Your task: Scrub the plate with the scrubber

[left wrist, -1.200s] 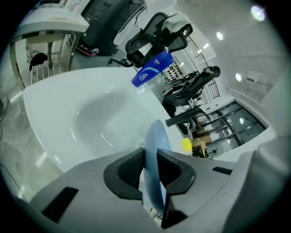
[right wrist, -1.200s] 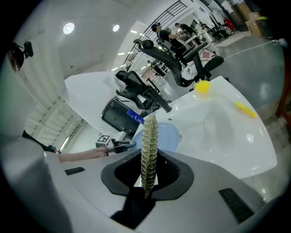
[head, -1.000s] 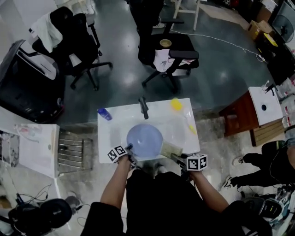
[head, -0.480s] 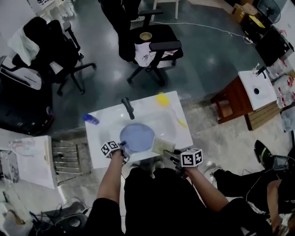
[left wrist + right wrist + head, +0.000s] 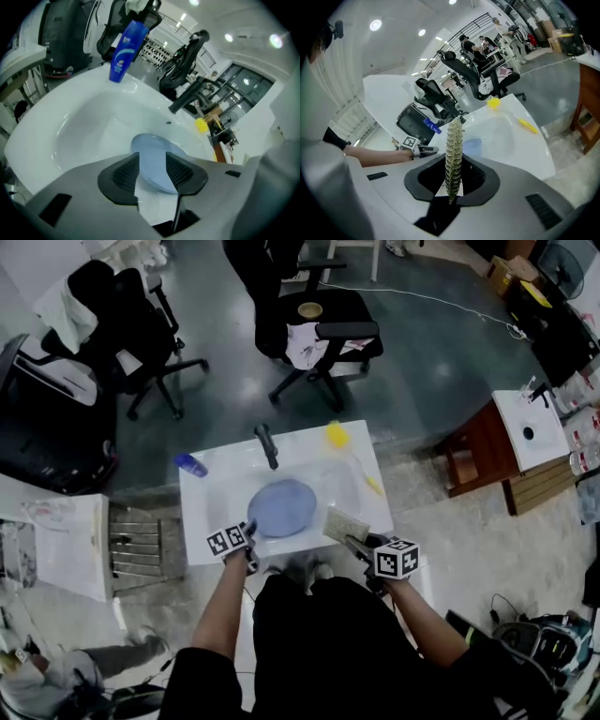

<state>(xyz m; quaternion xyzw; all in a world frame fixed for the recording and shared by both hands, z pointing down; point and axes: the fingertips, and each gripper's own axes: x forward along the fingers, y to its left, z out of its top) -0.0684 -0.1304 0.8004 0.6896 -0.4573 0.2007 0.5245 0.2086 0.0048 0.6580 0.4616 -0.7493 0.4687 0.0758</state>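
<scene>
A pale blue plate [image 5: 281, 507] lies in the white sink basin [image 5: 202, 521]. My left gripper [image 5: 250, 538] is at the plate's near left rim. In the left gripper view the plate [image 5: 152, 159] reaches in between the pads of the left gripper [image 5: 153, 171]. Its jaws have just been opening and stand apart from the rim. My right gripper [image 5: 352, 542] is at the sink's near right edge, shut on a green scrubber [image 5: 345, 524]. The scrubber [image 5: 453, 154] stands upright on edge between the jaws, off the plate [image 5: 471, 145].
A black faucet [image 5: 268, 446] rises at the sink's far rim. A blue bottle [image 5: 190, 465] lies at the far left, a yellow sponge [image 5: 335, 435] at the far right and a yellow brush [image 5: 372, 486] on the right rim. Office chairs stand beyond, a wooden stand to the right.
The plate now looks flatter and lies further into the basin. My left gripper stays at its near left rim. The right gripper with the scrubber has shifted slightly right, away from the plate.
</scene>
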